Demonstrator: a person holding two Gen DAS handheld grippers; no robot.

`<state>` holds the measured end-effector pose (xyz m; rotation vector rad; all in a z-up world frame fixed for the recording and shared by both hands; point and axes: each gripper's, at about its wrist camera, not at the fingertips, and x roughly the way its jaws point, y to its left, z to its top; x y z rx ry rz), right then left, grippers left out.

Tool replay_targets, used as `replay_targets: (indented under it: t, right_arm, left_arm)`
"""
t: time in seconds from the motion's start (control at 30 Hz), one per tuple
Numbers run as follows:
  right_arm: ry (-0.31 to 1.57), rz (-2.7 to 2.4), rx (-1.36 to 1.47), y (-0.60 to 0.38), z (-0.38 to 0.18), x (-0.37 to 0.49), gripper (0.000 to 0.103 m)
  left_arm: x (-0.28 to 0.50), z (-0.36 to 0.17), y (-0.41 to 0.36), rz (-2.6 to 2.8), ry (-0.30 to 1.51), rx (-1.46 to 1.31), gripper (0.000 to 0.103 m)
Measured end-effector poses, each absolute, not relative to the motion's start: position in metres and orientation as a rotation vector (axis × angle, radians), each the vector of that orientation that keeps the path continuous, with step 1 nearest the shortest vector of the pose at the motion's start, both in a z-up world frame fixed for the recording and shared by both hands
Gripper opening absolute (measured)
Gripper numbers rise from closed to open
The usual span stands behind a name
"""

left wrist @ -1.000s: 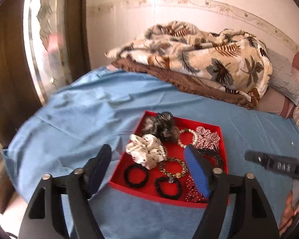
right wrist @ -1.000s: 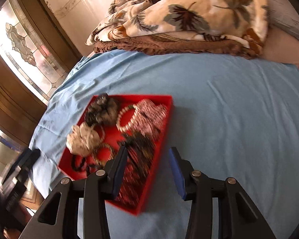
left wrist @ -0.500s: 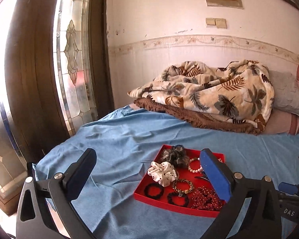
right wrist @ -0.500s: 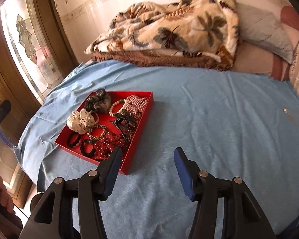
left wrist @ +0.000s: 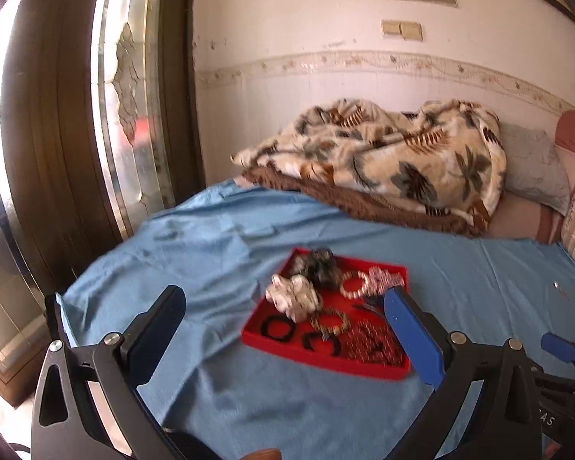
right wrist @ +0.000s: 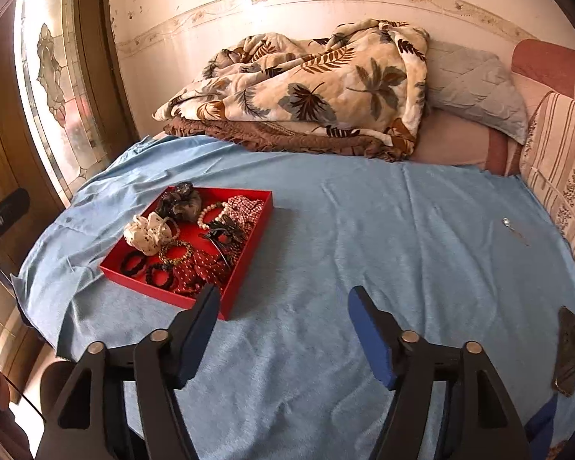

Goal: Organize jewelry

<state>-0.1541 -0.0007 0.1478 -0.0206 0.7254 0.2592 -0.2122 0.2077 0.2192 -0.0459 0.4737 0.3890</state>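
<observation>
Item: red tray on the blue sheet of the bed, at its left, near the edge.

Contents: white scrunchie, dark scrunchie, pearl bracelet, bead bracelet, black hair ties, red dotted piece, a dark clip, all inside the walls.

Stray: one small metal piece on the sheet, well apart to the right; a phone near the right edge.

Left tool: at its widest, empty, hanging over the tray's near side.

Right tool: jaws opening, nothing between them, over bare sheet beside the tray.

Handling, as we judge it: the tray looks filled. If we collect the stray, we bring the right tool down flat and pinch low, since thin metal can slip on cloth.
</observation>
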Motion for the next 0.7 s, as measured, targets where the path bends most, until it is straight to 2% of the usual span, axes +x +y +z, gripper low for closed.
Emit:
replay_targets:
  t: [0.27, 0.7]
  right_arm:
    - [0.76, 0.249, -0.026, -0.001, 0.137, -0.157, 0.077]
    - [0.77, 0.242, -0.039, 0.002, 0.131, -0.155, 0.079]
  left_arm:
    - [-0.209, 0.194, 0.205, 0.359, 0.582, -0.063, 0.103]
    - [-0.199, 0.175, 0.206, 0.321, 0.657, -0.064, 0.103]
